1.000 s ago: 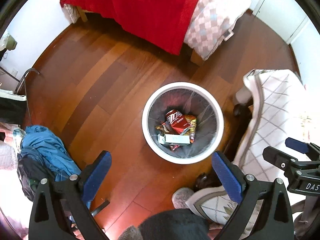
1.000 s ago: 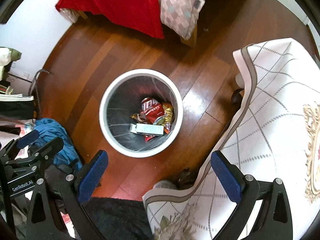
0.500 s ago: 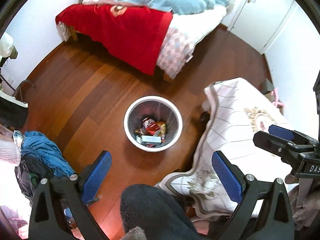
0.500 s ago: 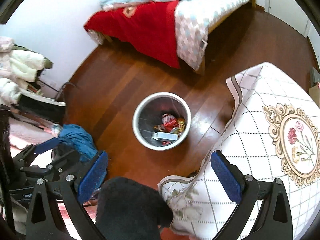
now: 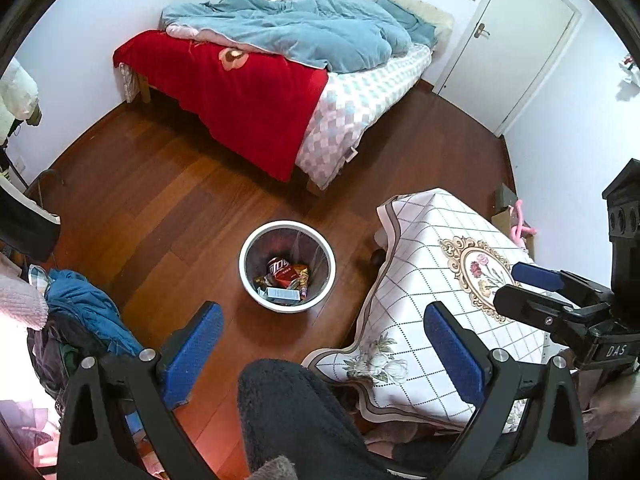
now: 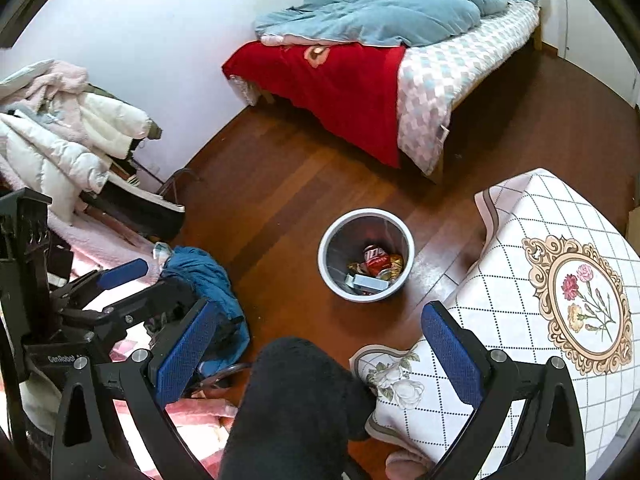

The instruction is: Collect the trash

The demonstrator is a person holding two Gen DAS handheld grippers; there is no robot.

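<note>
Between your blue fingers [image 5: 196, 342] nothing is held: your left gripper [image 5: 324, 344] is spread wide, and your right gripper [image 6: 320, 344] is spread wide too, both high above the floor. Down past them the white trash bin [image 5: 287, 267] stands on the wooden floor [image 5: 160, 208], and the trash [image 5: 285, 278] lies at its bottom: a red can [image 6: 375, 258], some wrappers and a flat pale box [image 6: 370, 282]. It looks like the dropping part is done, so your next job is to look for more trash. I see none on the table or on the bare floor, so you may need to turn and search. On the right, near the bin, is the table with the flowered cloth [image 6: 560, 280]. On the left lies a heap of blue clothes [image 5: 86, 312] that could hide small things. Far off is the bed [image 5: 280, 80] with its red blanket. Your dark fuzzy knee [image 6: 296, 408] blocks the near floor, so I cannot tell what lies there.
</note>
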